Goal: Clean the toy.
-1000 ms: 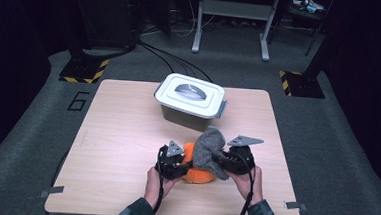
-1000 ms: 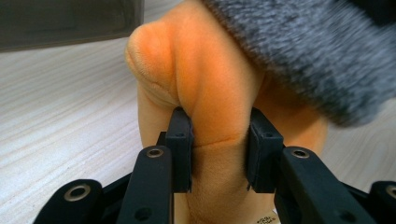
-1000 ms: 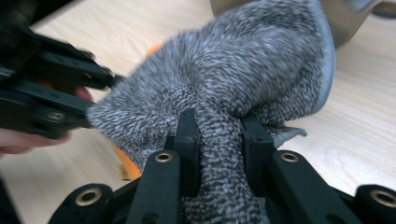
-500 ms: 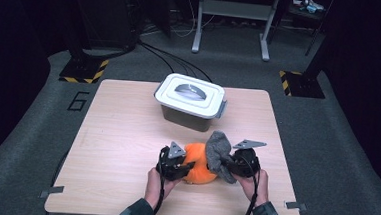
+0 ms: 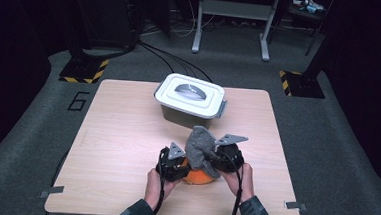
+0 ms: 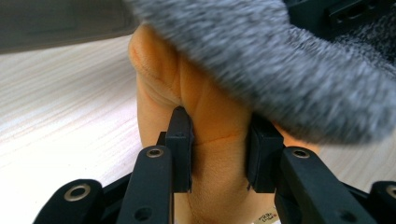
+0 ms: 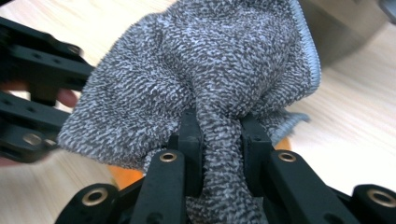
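Observation:
An orange soft object lies near the table's front edge. My left gripper is shut on it from the left; in the left gripper view the pads pinch a fold of the orange object. A grey terry cloth drapes over its top. My right gripper is shut on a bunched part of that cloth, which is squeezed between its jaws. The cloth hangs just above the left gripper's jaws. The left gripper shows at the left of the right gripper view.
A white lidded box with a handle on its lid stands behind the grippers, mid-table. The wooden table has bare room to the left and right. Black and yellow floor markers lie beyond the table's far edge.
The right gripper carried the grey cloth slightly right, then back left over the orange object. The left gripper kept still on the orange object.

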`<state>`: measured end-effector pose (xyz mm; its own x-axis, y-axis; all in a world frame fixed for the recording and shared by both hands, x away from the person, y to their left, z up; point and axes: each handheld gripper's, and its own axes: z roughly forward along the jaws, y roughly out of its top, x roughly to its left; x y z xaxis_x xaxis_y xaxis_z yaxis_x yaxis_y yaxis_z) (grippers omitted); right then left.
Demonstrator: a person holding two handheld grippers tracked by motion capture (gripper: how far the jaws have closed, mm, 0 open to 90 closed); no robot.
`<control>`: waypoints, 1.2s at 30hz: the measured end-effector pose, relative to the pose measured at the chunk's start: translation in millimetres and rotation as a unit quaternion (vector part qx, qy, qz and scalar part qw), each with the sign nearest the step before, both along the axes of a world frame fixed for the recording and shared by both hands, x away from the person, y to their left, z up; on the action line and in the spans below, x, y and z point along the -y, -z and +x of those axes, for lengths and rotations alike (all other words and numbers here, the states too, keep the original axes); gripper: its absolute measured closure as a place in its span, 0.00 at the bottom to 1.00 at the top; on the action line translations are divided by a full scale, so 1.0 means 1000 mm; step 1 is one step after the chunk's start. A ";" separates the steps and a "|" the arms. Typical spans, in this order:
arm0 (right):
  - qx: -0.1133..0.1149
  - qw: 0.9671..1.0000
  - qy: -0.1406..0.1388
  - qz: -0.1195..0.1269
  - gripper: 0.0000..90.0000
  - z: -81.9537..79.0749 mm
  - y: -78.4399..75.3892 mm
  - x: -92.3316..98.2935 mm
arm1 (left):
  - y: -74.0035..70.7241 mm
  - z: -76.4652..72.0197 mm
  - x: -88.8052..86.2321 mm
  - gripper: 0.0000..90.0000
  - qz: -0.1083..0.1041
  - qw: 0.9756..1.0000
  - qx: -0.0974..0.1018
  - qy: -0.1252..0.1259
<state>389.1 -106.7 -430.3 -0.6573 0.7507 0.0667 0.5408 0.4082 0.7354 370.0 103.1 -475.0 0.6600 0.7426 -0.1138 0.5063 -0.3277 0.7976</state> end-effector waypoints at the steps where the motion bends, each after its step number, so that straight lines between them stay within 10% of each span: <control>1: 0.000 1.000 0.000 0.000 0.83 0.000 0.000 0.000 | 0.000 0.000 0.000 0.75 0.000 1.000 0.000 0.000; 9: -0.013 0.999 0.048 -0.010 0.83 -0.004 0.013 0.036 | -0.001 0.000 0.003 0.75 0.003 1.000 0.002 0.000; 13: 0.023 0.999 0.037 0.012 0.83 -0.013 -0.008 0.025 | -0.001 -0.001 0.003 0.75 0.001 1.000 -0.001 -0.005; 18: 0.016 1.000 0.014 0.000 0.83 -0.009 -0.006 -0.001 | -0.002 0.000 0.002 0.73 0.000 1.000 -0.008 -0.007; 26: 0.005 1.000 0.016 -0.003 0.83 0.001 0.009 0.002 | -0.006 -0.001 -0.014 0.43 -0.023 0.999 -0.022 0.010; 36: 0.021 0.999 0.031 0.013 0.83 -0.001 0.004 0.009 | 0.003 -0.003 -0.012 0.78 -0.016 0.999 -0.034 0.012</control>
